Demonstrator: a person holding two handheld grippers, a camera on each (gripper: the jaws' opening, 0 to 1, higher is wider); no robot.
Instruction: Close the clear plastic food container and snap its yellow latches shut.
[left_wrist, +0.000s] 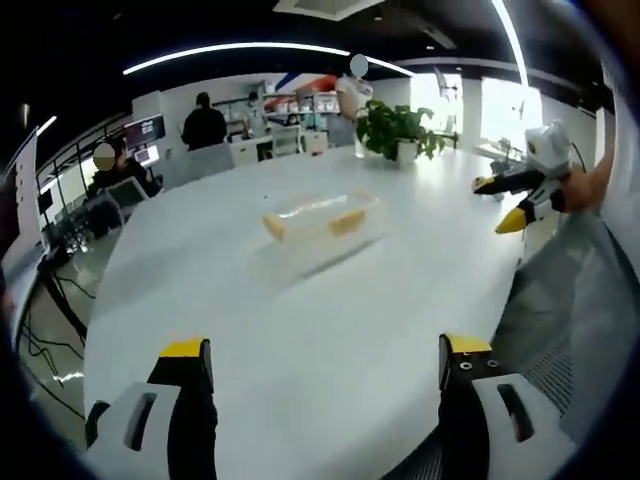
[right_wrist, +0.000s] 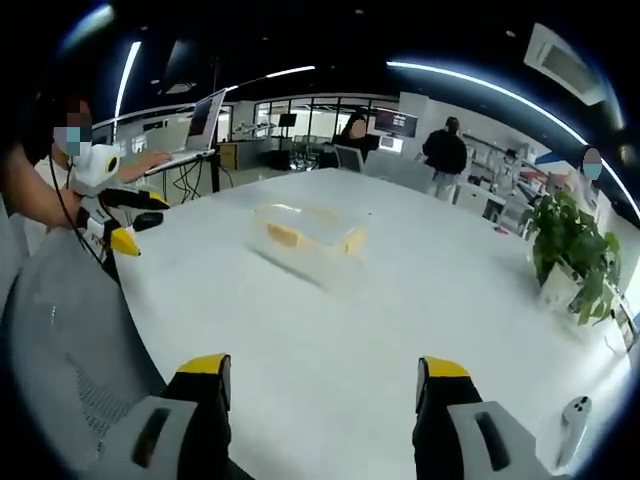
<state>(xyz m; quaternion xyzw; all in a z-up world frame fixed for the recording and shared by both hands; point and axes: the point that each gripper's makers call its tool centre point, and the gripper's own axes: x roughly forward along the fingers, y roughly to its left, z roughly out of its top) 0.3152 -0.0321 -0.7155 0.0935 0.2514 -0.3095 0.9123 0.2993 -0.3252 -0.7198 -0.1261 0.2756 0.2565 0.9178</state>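
Note:
The clear plastic food container (left_wrist: 320, 225) lies mid-table on the white table (left_wrist: 300, 330), with a yellow latch (left_wrist: 275, 227) at each end. Whether its lid is pressed down I cannot tell. My left gripper (left_wrist: 325, 350) is open and empty, well short of the container. To the right, my right gripper (left_wrist: 498, 203) hangs open above the table edge. In the right gripper view the container (right_wrist: 310, 232) sits ahead of the open, empty right gripper (right_wrist: 322, 367). The left gripper (right_wrist: 135, 225) shows at the left, held in a hand.
A potted plant (left_wrist: 400, 130) stands on the far side of the table, also seen as the plant (right_wrist: 570, 245). A grey mesh chair (right_wrist: 70, 330) is close by. A small white device (right_wrist: 572, 425) lies near the table edge. People sit at desks behind.

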